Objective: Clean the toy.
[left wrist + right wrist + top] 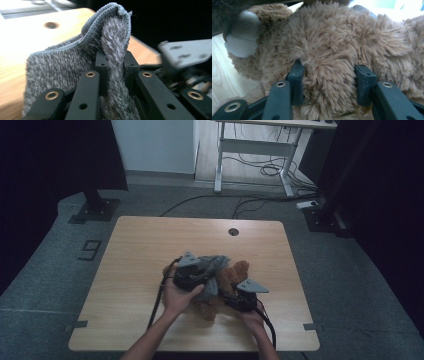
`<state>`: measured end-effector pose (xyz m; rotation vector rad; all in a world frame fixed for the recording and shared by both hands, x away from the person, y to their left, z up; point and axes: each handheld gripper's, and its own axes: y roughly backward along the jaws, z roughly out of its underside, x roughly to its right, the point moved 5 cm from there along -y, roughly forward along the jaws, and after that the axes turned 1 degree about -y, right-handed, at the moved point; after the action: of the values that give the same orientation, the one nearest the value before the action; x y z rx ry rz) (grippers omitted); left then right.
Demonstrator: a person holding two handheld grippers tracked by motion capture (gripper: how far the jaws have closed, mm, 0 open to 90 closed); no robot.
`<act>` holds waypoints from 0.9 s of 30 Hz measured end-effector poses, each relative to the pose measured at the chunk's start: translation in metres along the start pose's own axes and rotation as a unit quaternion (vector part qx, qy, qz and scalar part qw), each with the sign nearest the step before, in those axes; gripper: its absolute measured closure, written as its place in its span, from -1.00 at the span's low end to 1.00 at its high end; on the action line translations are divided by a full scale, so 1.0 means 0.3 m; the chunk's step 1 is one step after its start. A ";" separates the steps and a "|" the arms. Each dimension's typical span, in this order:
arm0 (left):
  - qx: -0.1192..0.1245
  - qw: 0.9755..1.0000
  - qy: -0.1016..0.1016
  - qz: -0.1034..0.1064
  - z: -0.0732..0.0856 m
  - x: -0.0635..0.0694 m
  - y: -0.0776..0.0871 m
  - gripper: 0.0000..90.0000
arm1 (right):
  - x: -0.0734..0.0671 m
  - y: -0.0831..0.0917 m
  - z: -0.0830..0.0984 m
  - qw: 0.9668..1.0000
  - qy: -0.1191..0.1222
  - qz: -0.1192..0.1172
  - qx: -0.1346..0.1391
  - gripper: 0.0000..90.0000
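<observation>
A brown plush toy (pixel 235 274) lies on the wooden table (pixel 145 245), partly under a grey knitted cloth (pixel 212 265). My left gripper (pixel 115 60) is shut on a fold of that grey cloth (pixel 75 65), which stands up between its jaws; in the high view this left gripper (pixel 187 272) is over the toy's left side. My right gripper (pixel 332 75) is shut on a thick part of the brown plush toy (pixel 329 45), fur bulging between the jaws. In the high view the right gripper (pixel 245 297) sits at the toy's near right side.
A round cable hole (pixel 233 231) is near the table's far edge. Black cables trail from both grippers toward the near edge. A desk frame (pixel 255 150) and floor cables stand beyond the table. Bare wood surrounds the toy on every side.
</observation>
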<state>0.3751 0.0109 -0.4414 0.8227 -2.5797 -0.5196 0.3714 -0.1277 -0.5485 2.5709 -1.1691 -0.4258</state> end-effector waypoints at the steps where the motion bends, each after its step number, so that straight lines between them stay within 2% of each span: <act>1: -0.002 1.000 0.002 0.006 -0.006 0.012 -0.022 0.74 | 0.000 0.000 0.000 1.000 0.000 0.000 0.001 0.16; 3: -0.019 1.000 -0.012 -0.005 -0.010 0.027 -0.081 0.74 | -0.001 0.001 0.001 1.000 0.000 0.000 0.002 0.16; 4: -0.035 0.999 -0.024 -0.023 -0.001 0.022 -0.116 0.74 | -0.002 0.001 0.001 1.000 0.000 0.000 0.002 0.16; 5: -0.046 0.998 -0.028 -0.034 0.008 0.014 -0.136 0.74 | 0.000 0.001 0.001 1.000 0.002 0.001 0.003 0.16; 7: -0.068 0.996 -0.023 -0.052 0.042 -0.019 -0.172 0.74 | -0.001 0.001 0.002 1.000 0.001 0.000 0.003 0.16; 9: -0.065 0.997 -0.013 -0.050 0.069 -0.045 -0.175 0.74 | -0.001 0.000 0.003 1.000 0.004 0.001 0.002 0.16; 10: -0.060 0.997 -0.008 -0.048 0.075 -0.053 -0.164 0.74 | -0.002 0.000 0.004 1.000 0.006 0.001 -0.001 0.16; 13: -0.056 0.997 -0.013 -0.059 0.080 -0.061 -0.131 0.74 | -0.004 -0.001 0.004 1.000 0.007 0.003 -0.002 0.16; 15: -0.057 0.995 -0.022 -0.083 0.085 -0.084 -0.093 0.74 | -0.003 -0.001 0.003 1.000 0.004 0.003 -0.002 0.17; 17: -0.064 0.992 -0.023 -0.110 0.096 -0.117 -0.060 0.74 | -0.001 0.000 0.003 1.000 0.002 0.002 -0.001 0.17; 18: -0.070 0.989 -0.018 -0.126 0.109 -0.150 -0.037 0.74 | 0.000 -0.001 0.003 1.000 -0.001 0.000 0.002 0.17; 19: -0.072 0.989 -0.011 -0.131 0.118 -0.170 -0.022 0.75 | 0.001 0.000 0.003 1.000 -0.003 -0.002 0.001 0.17; 20: -0.071 0.988 -0.001 -0.134 0.129 -0.196 -0.001 0.75 | 0.002 0.000 0.003 1.000 -0.003 -0.003 0.002 0.17; 22: -0.058 0.991 0.021 -0.121 0.145 -0.236 0.043 0.75 | -0.001 -0.001 0.003 1.000 -0.004 -0.004 0.002 0.17; 24: -0.045 0.992 0.030 -0.115 0.149 -0.254 0.080 0.75 | -0.006 -0.002 0.003 1.000 0.000 -0.004 0.001 0.17; 27: -0.034 0.991 0.036 -0.126 0.142 -0.276 0.129 0.75 | -0.008 -0.002 0.004 1.000 0.001 -0.002 0.000 0.17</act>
<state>0.4001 0.1003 -0.4805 1.1303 -2.3921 -0.6336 0.3699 -0.1256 -0.5495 2.5738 -1.1636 -0.4250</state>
